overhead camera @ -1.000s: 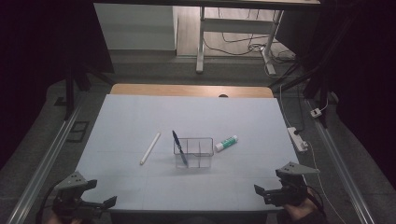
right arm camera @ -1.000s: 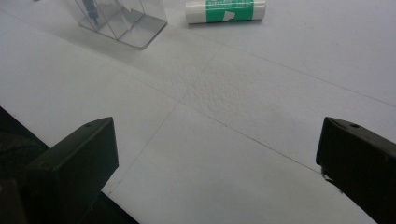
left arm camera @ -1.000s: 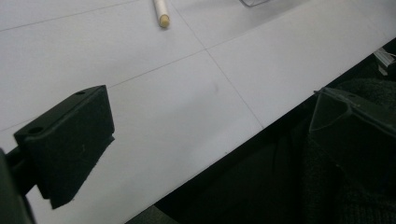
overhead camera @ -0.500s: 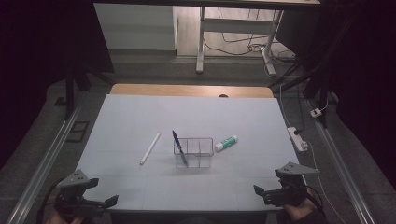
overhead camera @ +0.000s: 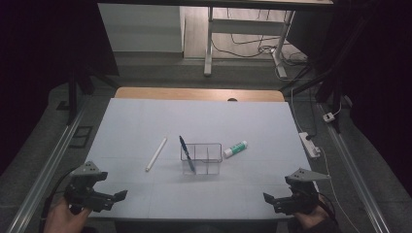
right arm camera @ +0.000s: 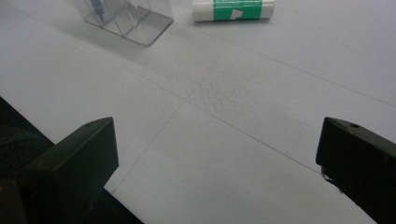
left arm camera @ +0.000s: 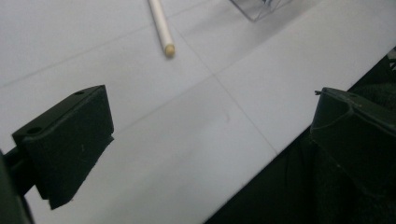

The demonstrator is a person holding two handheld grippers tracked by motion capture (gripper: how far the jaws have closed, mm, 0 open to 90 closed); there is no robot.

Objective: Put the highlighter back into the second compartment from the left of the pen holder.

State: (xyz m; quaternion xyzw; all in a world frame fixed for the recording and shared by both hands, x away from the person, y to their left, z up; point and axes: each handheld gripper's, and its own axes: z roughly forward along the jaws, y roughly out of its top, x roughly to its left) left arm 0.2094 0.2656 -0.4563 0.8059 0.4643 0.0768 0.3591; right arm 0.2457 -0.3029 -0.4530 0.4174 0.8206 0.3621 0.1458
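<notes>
A clear plastic organiser (overhead camera: pixel 202 158) with compartments stands mid-table, and a blue pen (overhead camera: pixel 186 153) leans in its left compartment. A white pencil (overhead camera: pixel 156 153) lies to its left, seen too in the left gripper view (left arm camera: pixel 161 28). A white-and-green glue stick (overhead camera: pixel 235 148) lies to its right, and also lies at the top of the right gripper view (right arm camera: pixel 233 10). My left gripper (overhead camera: pixel 115 197) hovers open at the front left edge with nothing between its jaws. My right gripper (overhead camera: pixel 271 199) is open at the front right edge, also holding nothing. The organiser's corner (right arm camera: pixel 126 18) lies ahead of the right jaws.
The white table sheet (overhead camera: pixel 204 121) has a wooden strip at its far edge. A white power strip (overhead camera: pixel 309 144) lies off the right side. Metal rails run along both sides, and a desk frame with cables stands behind.
Both grippers have shifted only slightly near the front edge. The objects on the table stay where they were.
</notes>
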